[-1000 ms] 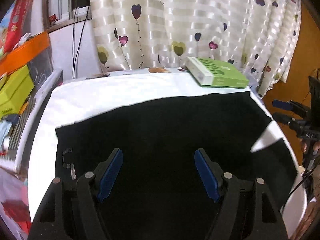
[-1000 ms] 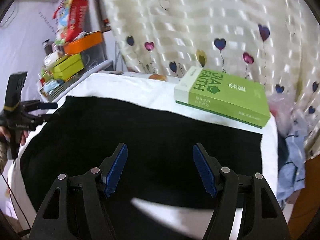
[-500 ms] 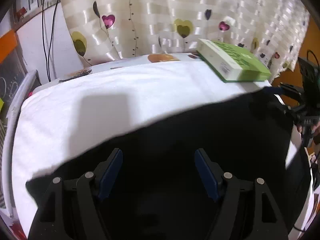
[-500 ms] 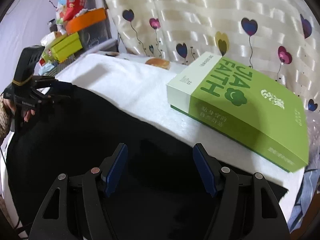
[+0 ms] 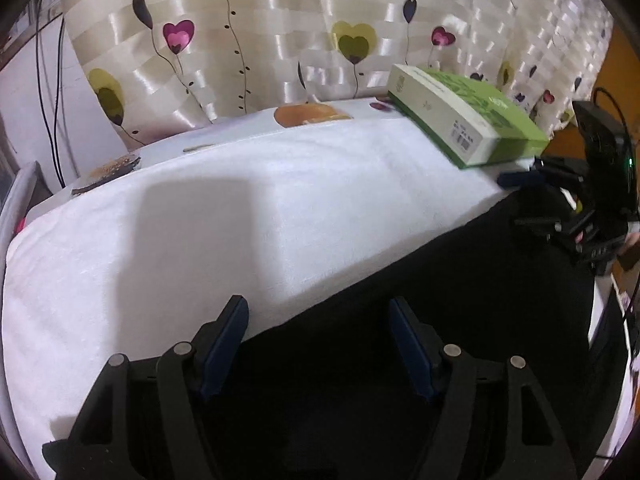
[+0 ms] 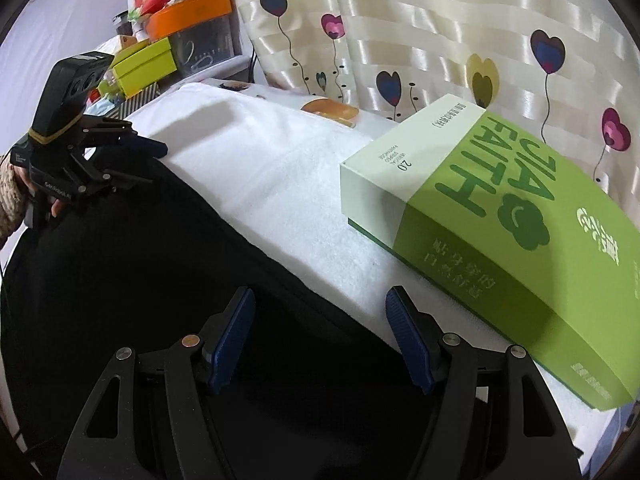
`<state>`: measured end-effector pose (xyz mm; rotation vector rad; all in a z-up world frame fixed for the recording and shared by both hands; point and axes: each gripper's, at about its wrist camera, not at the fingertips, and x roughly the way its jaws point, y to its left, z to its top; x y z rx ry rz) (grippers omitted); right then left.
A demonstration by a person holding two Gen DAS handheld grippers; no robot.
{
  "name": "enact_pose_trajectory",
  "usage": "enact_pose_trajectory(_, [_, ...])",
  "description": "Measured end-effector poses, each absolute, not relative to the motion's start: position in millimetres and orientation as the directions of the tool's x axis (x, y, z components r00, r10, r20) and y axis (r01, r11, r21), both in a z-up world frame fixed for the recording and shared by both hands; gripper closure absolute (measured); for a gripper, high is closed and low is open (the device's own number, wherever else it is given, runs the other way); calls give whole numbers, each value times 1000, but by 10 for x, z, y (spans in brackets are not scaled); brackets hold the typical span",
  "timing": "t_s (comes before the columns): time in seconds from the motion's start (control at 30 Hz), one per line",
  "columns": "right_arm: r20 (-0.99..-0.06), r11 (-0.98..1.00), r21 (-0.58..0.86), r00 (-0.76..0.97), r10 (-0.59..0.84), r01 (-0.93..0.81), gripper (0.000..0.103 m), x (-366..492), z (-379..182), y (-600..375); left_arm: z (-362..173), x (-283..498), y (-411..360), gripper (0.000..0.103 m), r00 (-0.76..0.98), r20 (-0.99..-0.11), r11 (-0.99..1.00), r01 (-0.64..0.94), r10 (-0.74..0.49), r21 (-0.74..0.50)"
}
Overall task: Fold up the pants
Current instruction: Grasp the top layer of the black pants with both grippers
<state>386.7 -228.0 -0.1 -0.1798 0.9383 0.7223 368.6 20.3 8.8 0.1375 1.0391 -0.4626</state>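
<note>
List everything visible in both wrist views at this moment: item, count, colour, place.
pants: 1, black, spread on the towel, under both grippers
towel: 1, white, covering the table
box: 1, green, on the towel's far right corner, beside the pants
curtain: 1, cream with heart flowers, behind the table
boxes: several, orange and lime, stacked on the left past the table
cables: 2, black, on the wall at left
left gripper: 1, black with blue pads, open over the pants' far edge
right gripper: 1, black with blue pads, open over the pants' far edge by the box
</note>
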Motion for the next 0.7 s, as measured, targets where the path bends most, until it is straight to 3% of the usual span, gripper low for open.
enact_pose_trajectory(0.27, [-783,760,178,377,494,-626,35,3833,14,-2299,78,3618,195,29,445,-843,888,452,-302,-80])
enact_pose_trajectory(0.37, [-785,771,171,389,483,-613,49,3790,35,-2321,77,3590,200,29,446,-841,882,465,-308,-77])
enact_pose_trajectory(0.5, [-781,773,175,392,486,-610,75,3707,51,-2389,84,3533,189,29,433,-845,869,490,-313,-70])
enact_pose_trajectory(0.57, [-777,773,179,395,491,-608,81,3658,57,-2424,89,3489,182,31,438,-845,865,498,-308,-57])
enact_pose_trajectory(0.63, [-777,777,171,402,484,-606,91,3615,66,-2434,97,3468,190,37,438,-844,867,494,-309,-60])
enact_pose_trajectory(0.7, [-782,782,152,410,469,-604,94,3579,81,-2423,111,3440,183,47,437,-843,862,503,-314,-61])
